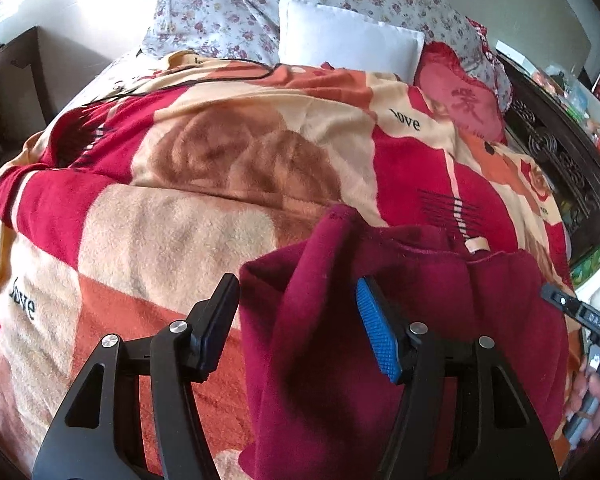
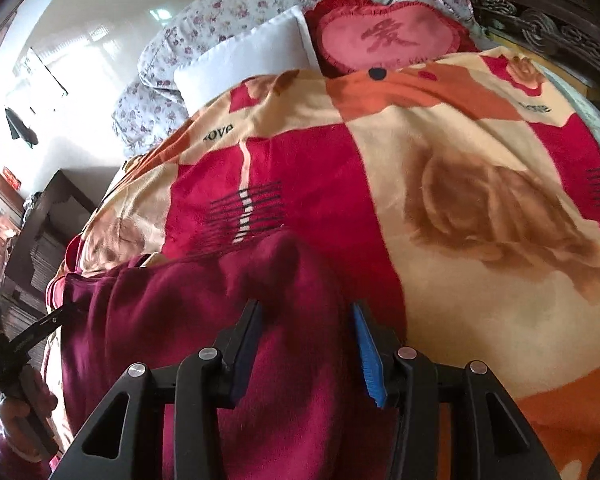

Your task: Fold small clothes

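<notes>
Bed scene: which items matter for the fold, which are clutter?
In play:
- maroon garment
- left gripper
- right gripper

Just lying about:
- patterned blanket
- white pillow
- heart cushion
- floral quilt
- black cable

1. The left wrist view looks forward and steeply down along the left gripper [image 1: 298, 320], close over the bed's blanket [image 1: 160, 208], facing the pillows at the head.
2. The right wrist view sits just as close behind the right gripper [image 2: 306, 344], tilted down toward the same bed head, from farther right.
3. Both share the maroon garment [image 1: 420, 312] lying near the lens, the white pillow [image 1: 348, 40] and the red heart cushion [image 2: 384, 38] (each view also catches the other gripper at its edge).
</notes>
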